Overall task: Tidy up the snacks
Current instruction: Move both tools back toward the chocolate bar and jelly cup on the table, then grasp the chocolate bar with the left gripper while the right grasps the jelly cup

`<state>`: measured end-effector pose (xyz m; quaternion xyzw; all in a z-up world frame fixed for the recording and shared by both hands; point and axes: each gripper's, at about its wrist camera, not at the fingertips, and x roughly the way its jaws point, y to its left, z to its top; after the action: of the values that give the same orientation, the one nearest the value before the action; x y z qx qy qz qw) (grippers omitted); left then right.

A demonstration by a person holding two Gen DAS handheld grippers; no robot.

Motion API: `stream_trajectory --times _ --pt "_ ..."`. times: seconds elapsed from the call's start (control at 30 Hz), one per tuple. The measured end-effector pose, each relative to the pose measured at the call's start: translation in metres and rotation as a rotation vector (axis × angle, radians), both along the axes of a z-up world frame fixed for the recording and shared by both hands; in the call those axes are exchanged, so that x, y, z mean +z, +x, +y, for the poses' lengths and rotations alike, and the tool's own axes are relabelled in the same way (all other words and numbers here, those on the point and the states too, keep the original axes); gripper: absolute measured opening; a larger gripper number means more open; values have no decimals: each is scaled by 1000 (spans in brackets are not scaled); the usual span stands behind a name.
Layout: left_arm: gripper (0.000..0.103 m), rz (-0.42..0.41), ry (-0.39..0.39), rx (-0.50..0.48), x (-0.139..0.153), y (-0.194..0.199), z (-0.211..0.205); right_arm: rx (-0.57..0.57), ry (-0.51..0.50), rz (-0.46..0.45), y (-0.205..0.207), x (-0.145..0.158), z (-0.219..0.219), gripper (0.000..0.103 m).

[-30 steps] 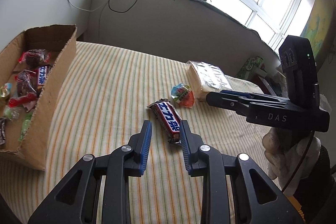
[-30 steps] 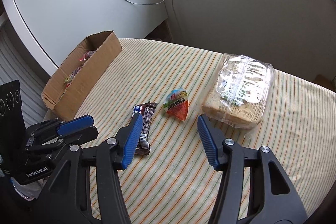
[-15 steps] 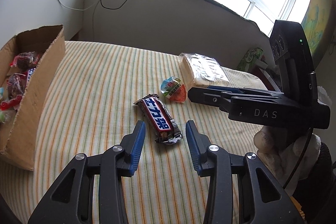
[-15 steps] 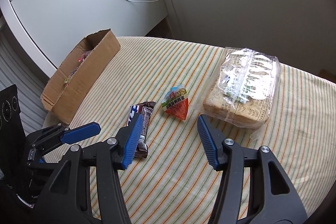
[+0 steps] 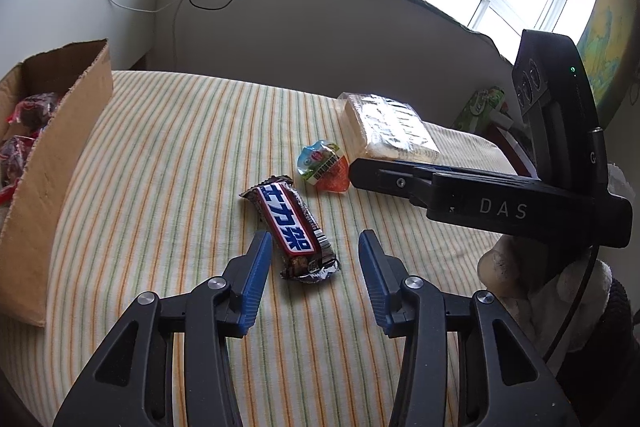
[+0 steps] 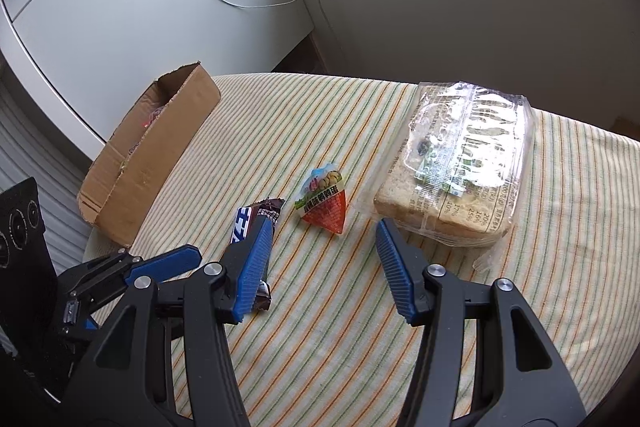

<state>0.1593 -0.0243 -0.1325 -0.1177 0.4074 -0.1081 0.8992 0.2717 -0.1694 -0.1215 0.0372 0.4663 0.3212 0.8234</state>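
I see my left gripper [image 5: 310, 263] low over the striped table [image 5: 180, 131]. A second ago its jaws were close together, right by the candy bar [image 5: 290, 227]. They have just been opening, and now they stand about halfway apart. The near end of the candy bar lies between the blue pads, but the pads do not touch it. The bar lies flat on the cloth. It looks nearer to me than it did before.

My right gripper [image 6: 322, 259] looks the same as before. Its jaws stand partly open with nothing in them. Just past its tips sits the little cone-shaped snack [image 6: 324, 203]. The bagged bread [image 6: 460, 163] lies beside that snack, to the right.

The cardboard box [image 5: 52, 163] stands at the left edge of the table with shiny wrapped snacks inside. I cannot tell what kinds they are, because only a corner shows.
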Motion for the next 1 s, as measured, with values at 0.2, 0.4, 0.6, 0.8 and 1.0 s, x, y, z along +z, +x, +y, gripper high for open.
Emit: stream_trajectory --times 0.2,0.4,0.6,0.8,1.0 --pt "44 15 18 15 -8 12 -5 4 16 7 6 -4 9 57" --pt "44 37 14 20 -17 20 -3 -3 20 20 8 -6 17 57" --pt "44 56 14 35 -26 27 -2 -17 8 21 9 -7 26 57" --pt "33 57 33 30 -27 28 3 -39 -17 21 12 -10 30 57" --pt "30 55 39 42 -24 26 18 -59 -37 31 17 -16 36 57"
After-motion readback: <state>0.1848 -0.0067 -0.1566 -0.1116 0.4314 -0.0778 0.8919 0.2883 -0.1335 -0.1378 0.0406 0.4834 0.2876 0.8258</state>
